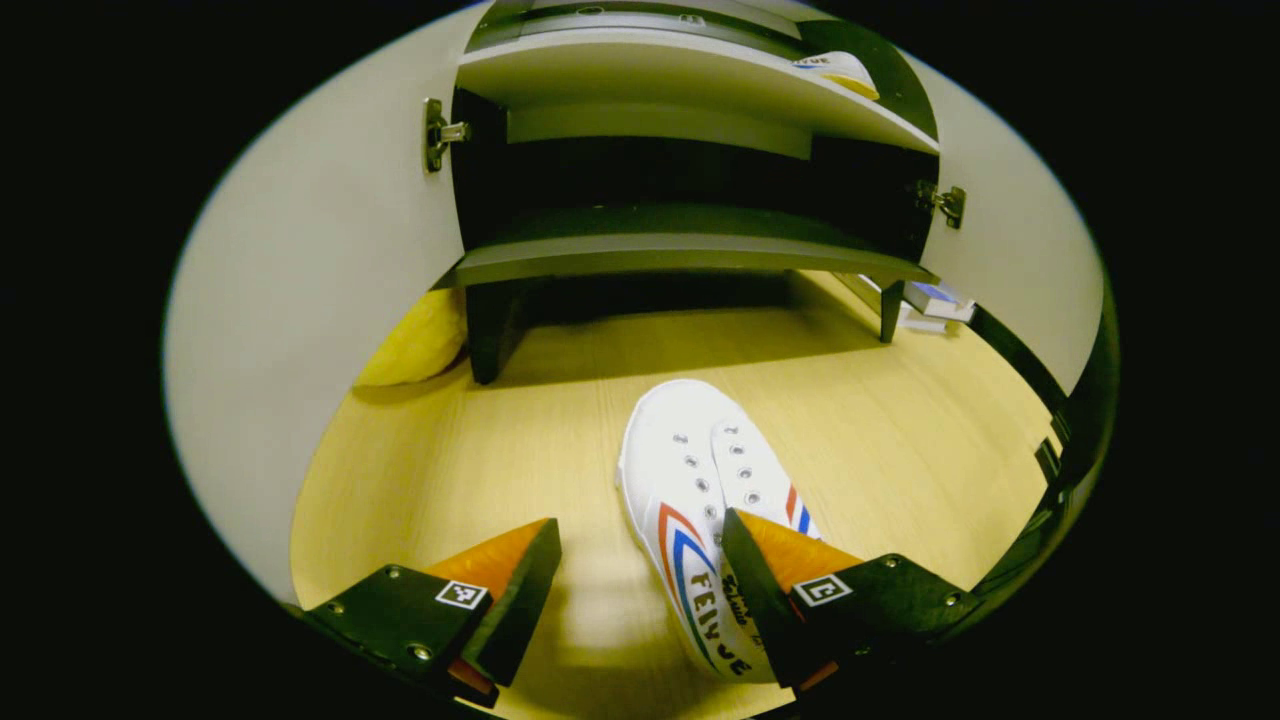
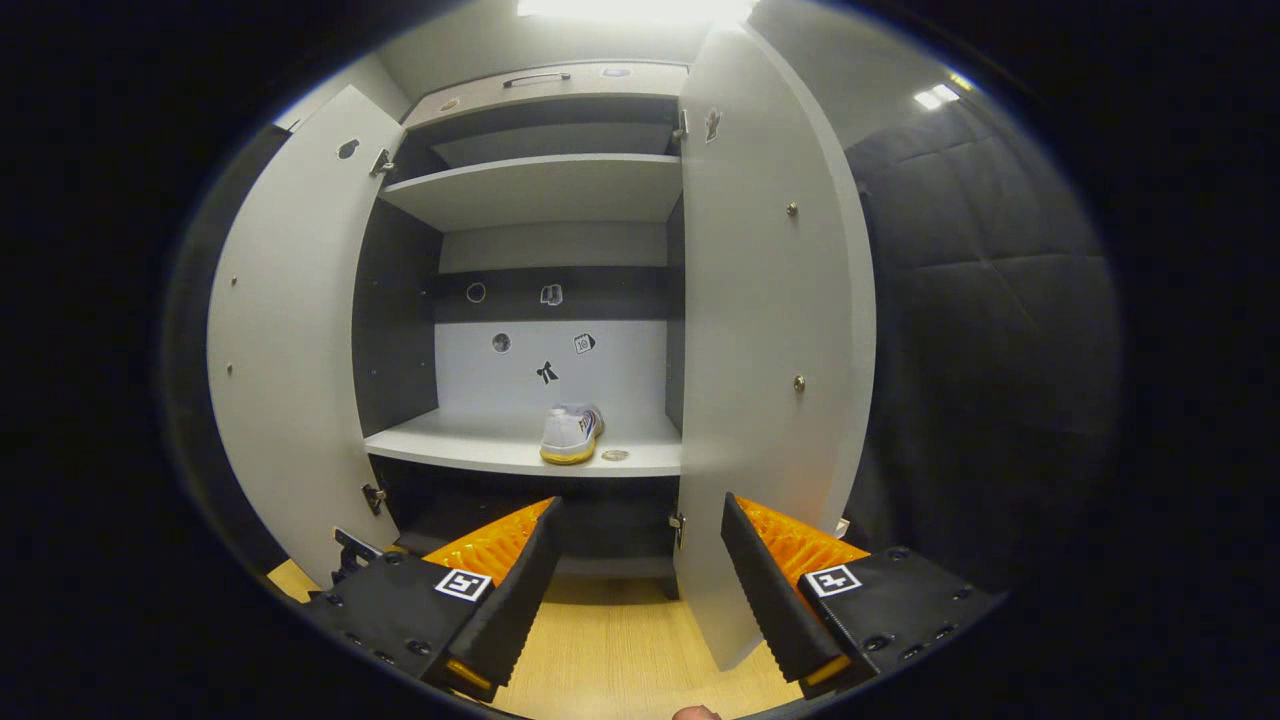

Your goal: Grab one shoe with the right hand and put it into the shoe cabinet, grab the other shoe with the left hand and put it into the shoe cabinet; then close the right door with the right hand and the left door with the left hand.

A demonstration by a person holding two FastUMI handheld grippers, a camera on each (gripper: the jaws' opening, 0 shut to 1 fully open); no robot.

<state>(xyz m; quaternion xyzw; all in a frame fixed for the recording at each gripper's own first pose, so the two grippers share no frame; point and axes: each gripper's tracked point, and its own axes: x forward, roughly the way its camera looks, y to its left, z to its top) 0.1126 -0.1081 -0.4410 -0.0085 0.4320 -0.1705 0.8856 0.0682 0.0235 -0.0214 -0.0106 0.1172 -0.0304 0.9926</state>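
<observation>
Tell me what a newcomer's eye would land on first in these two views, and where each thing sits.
First, the white shoe with red and blue stripes, lying on the wooden floor just ahead of the left gripper, whose jaws stand open. Next, the shoe cabinet with both doors swung wide, seen past the open right gripper. On its middle shelf the other shoe already sits, heel facing out.
</observation>
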